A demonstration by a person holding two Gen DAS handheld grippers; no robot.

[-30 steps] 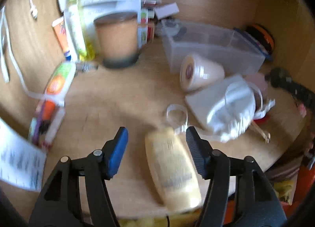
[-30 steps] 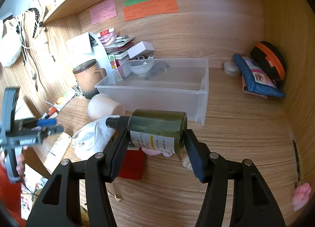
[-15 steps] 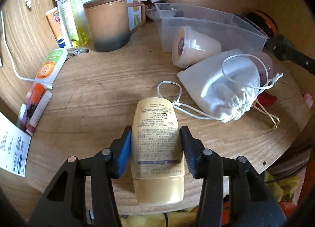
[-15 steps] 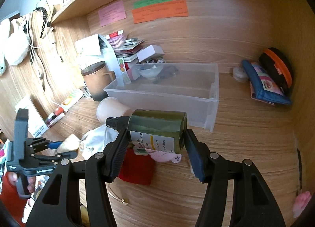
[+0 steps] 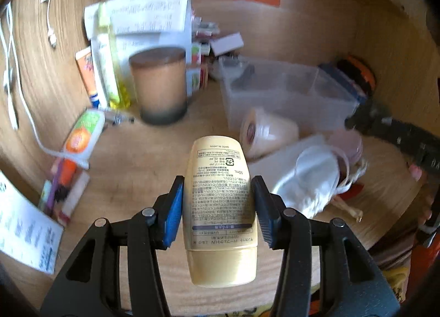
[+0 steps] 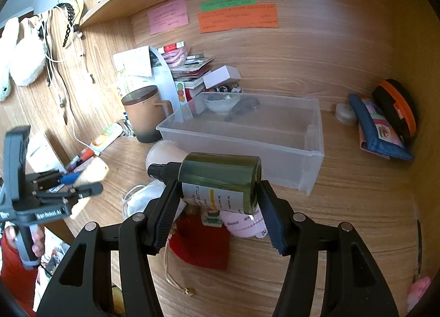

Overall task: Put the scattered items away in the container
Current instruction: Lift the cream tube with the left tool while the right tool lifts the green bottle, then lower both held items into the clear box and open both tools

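Cream tube (image 5: pixel 220 201): now clamped in my left gripper (image 5: pixel 218 204), lifted clear of the near desk edge (image 5: pixel 132 157), where it lay loose between open jaws a second ago.

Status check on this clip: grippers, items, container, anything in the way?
Left gripper shut on cream tube. Right gripper shut on green bottle. Clear bin ahead, path open.

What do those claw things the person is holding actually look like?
Each gripper, left and right, is a black plastic fork with silver pivot bolts and two ribbed blue pads. The left one's grey handle reads "GenRobot.AI" in white. No cables show; a red sleeve does.
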